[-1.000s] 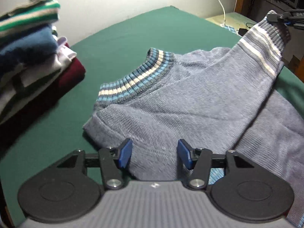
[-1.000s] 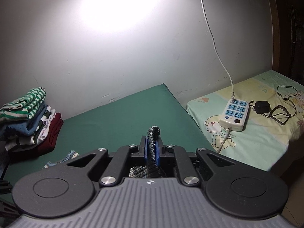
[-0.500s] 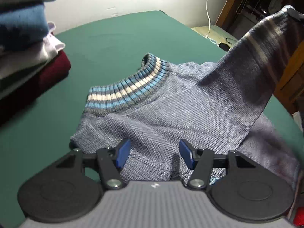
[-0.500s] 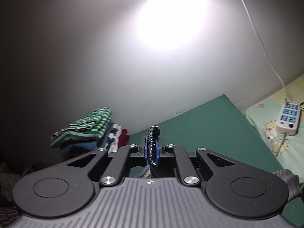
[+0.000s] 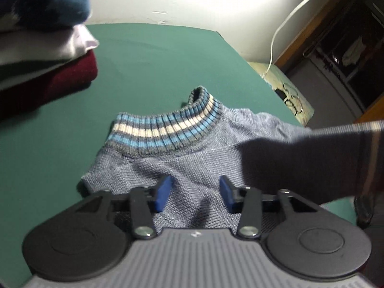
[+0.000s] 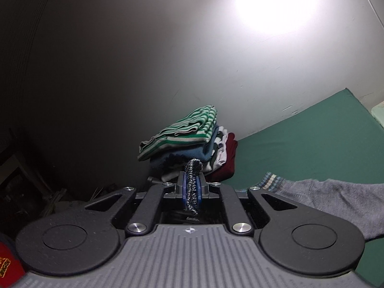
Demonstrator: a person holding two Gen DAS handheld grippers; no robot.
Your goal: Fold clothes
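Note:
A grey-blue knit sweater (image 5: 192, 168) with a striped ribbed collar (image 5: 165, 129) lies on the green bed (image 5: 156, 67). My left gripper (image 5: 195, 192) is open, its blue pads low over the sweater's near shoulder. My right gripper (image 6: 191, 187) is shut on the sweater's sleeve cuff (image 6: 193, 168) and holds it up. The sleeve (image 5: 312, 163) stretches across the sweater from the right in the left wrist view. The sweater also shows in the right wrist view (image 6: 331, 201).
A stack of folded clothes (image 6: 189, 141) stands at the bed's far left by the wall, close at upper left in the left wrist view (image 5: 43, 36). A white cable (image 5: 283, 24) hangs at the right. A wardrobe (image 5: 343, 55) stands beyond the bed.
My right gripper has swung left with the cuff, drawing the sleeve across the sweater body. My left gripper has moved closer to the collar and stayed open.

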